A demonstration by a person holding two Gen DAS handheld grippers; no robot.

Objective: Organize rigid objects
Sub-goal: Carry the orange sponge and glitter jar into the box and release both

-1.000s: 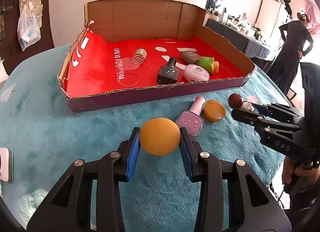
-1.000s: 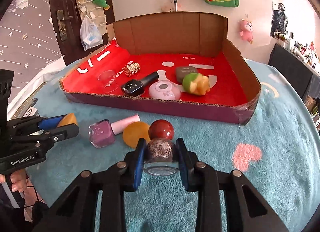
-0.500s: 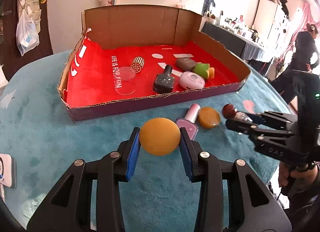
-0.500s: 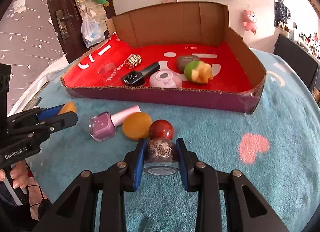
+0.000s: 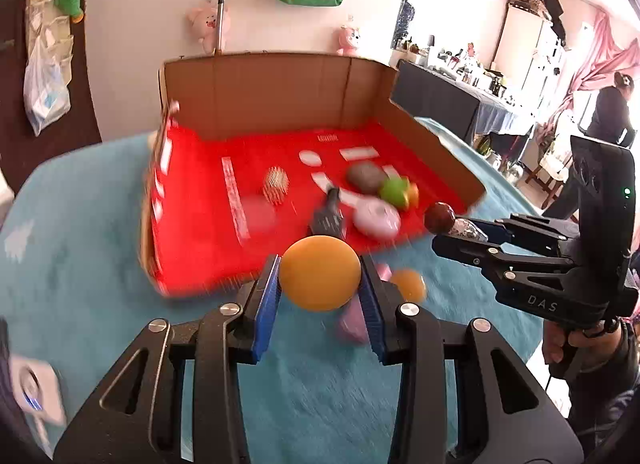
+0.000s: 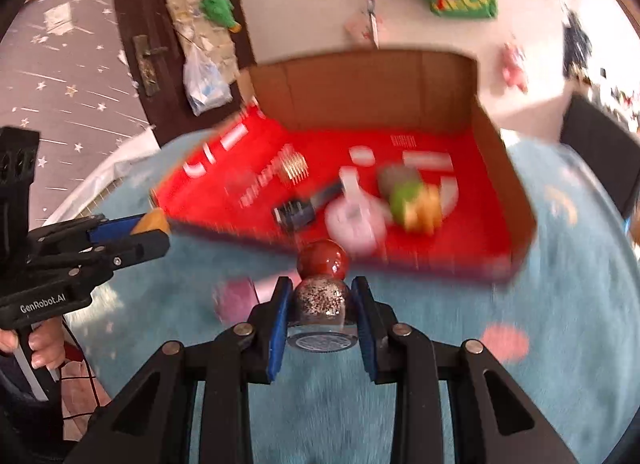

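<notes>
carrying both loads up and toward the cardboard box (image 5: 280,91), judging by how much larger and nearer the box looms than half a second ago, with heavy motion blur across its red floor; left gripper (image 5: 320,288) clamped on the orange ball (image 5: 319,278), blue pads pressed to either side, same hold as a second ago; right gripper (image 6: 320,306) clamped on the glitter bottle (image 6: 319,298), red round cap (image 6: 322,260) pointing at the box, also unchanged in grip; ball now overlapping the box's near wall in the left view, bottle cap doing the same in the right view, so both lifted clear of the teal cloth (image 5: 80,264) and closing on the near wall; left behind on the cloth just short of that wall, the pink polish bottle (image 5: 352,324) and the orange disc (image 5: 408,284), both blurred; inside the box, a black bottle (image 5: 328,219), a pale pink compact (image 5: 376,219), a green and orange toy (image 5: 396,191), a grey pebble shape (image 5: 366,177) and a gold ridged piece (image 5: 276,185), grouped toward its right half; probably mid-transfer, with release over the open red floor left of that group still to come; afterwards two items on the cloth yet to collect; cannot tell exact height above the wall through the blur
</notes>
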